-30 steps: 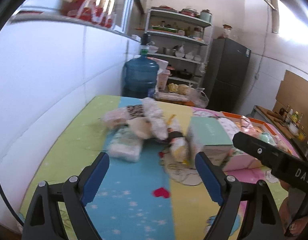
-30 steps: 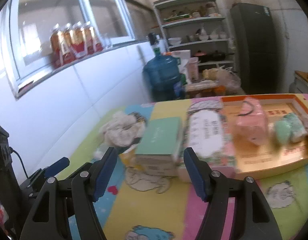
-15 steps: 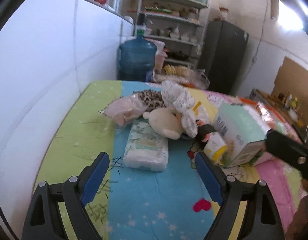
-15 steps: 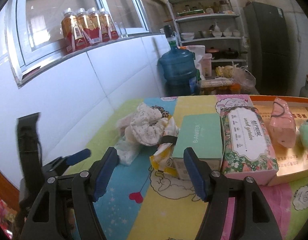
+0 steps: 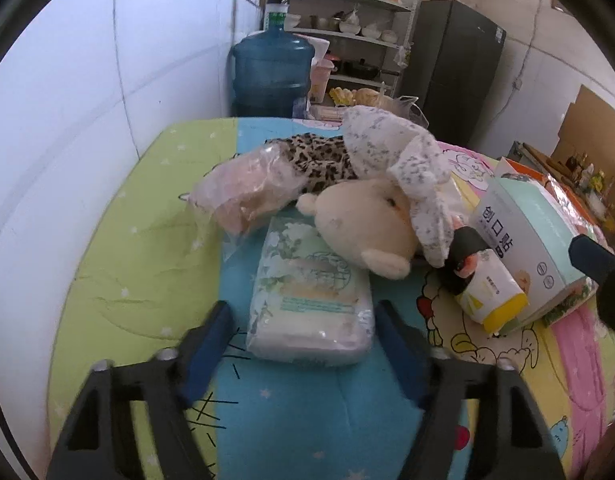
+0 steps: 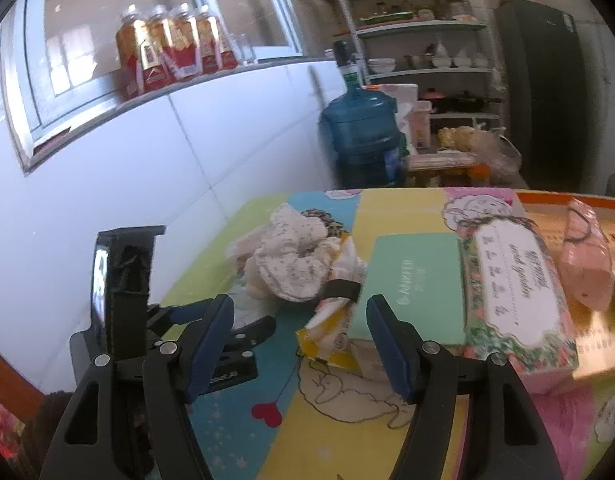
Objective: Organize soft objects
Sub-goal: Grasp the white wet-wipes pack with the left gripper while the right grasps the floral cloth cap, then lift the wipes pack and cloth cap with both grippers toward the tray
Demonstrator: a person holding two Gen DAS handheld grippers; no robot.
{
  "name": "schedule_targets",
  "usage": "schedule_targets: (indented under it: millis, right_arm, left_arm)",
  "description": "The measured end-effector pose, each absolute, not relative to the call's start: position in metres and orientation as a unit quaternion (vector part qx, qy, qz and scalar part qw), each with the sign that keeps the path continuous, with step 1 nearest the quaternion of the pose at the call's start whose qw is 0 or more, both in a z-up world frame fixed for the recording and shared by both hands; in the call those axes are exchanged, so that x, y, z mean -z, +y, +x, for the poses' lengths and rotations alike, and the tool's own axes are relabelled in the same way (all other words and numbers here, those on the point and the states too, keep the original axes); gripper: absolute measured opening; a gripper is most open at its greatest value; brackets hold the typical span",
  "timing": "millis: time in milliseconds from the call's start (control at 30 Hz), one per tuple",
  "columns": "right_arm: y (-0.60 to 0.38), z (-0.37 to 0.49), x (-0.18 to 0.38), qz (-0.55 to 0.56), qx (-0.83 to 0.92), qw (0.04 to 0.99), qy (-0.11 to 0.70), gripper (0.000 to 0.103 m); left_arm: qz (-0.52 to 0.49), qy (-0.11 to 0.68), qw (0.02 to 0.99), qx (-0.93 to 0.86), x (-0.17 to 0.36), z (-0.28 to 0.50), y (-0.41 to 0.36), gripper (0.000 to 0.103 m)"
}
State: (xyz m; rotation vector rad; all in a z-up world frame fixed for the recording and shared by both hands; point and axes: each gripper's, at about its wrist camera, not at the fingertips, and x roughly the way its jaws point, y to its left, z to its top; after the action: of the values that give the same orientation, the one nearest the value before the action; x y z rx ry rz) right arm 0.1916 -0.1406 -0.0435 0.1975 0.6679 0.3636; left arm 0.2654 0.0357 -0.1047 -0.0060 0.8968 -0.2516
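Both my claws stand spread wide. My left gripper (image 5: 303,324) has its blue pads on either side of the tissue pack (image 5: 309,300), close to its sides at the near end; I cannot tell whether they touch it. The pack lies flat on the blue stripe of the cartoon mat (image 5: 139,248), its far end under the cream plush toy (image 5: 367,226).

Over the toy's head lies a white speckled cloth (image 5: 399,160). Beside that, toward the wall, is a leopard-print fabric (image 5: 319,158), and a crumpled clear plastic bag (image 5: 243,190) with something pinkish in it rests just past the pack's far left corner. Right of the plush, a small yellow and white carton (image 5: 489,294) with a black band leans against a mint-green box (image 5: 531,232).

My right gripper (image 6: 299,344) hangs over the yellow stripe with nothing between its fingers, pointing at that same carton (image 6: 327,344) and the mint-green box (image 6: 415,280). A floral tissue box (image 6: 515,292) sits against the green box's right side. Beyond it an orange tray (image 6: 563,200) carries a pink pouch (image 6: 587,260).

Past the table stand a blue water jug (image 5: 271,74), a shelf rack (image 5: 347,24) and a dark fridge (image 5: 455,76). Bottles of reddish drink (image 6: 175,48) line the window ledge.
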Motion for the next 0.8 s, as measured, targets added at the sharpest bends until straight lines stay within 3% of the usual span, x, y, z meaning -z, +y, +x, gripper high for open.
schedule_targets:
  millis: [67,233,333,500,700,800]
  right_arm:
    - [-0.131,0.197,0.042,0.082,-0.193,0.923,0.324,0.071]
    - [-0.113,0.218,0.041,0.078,-0.209,0.920,0.324,0.066]
    - [-0.104,0.238,0.044,0.086,-0.210,0.915,0.334,0.052]
    - [-0.096,0.264,0.049,0.080,-0.184,0.916,0.349,0.044]
    - [-0.092,0.275,0.061,0.080,-0.184,0.905,0.376,0.012]
    - [-0.097,0.272,0.064,0.098,-0.199,0.900,0.376,0.008]
  left_arm:
    - [-0.015,0.428,0.896,0.119,0.104,0.265,0.041,0.054]
    - [-0.030,0.424,0.897,0.119,0.102,0.258,0.049,0.051]
    - [-0.036,0.423,0.898,0.112,0.102,0.250,0.051,0.051]
    - [-0.037,0.416,0.904,0.092,0.099,0.233,0.056,0.051]
    - [-0.053,0.400,0.912,0.077,0.093,0.214,0.068,0.051]
    - [-0.068,0.390,0.916,0.067,0.090,0.207,0.077,0.051]
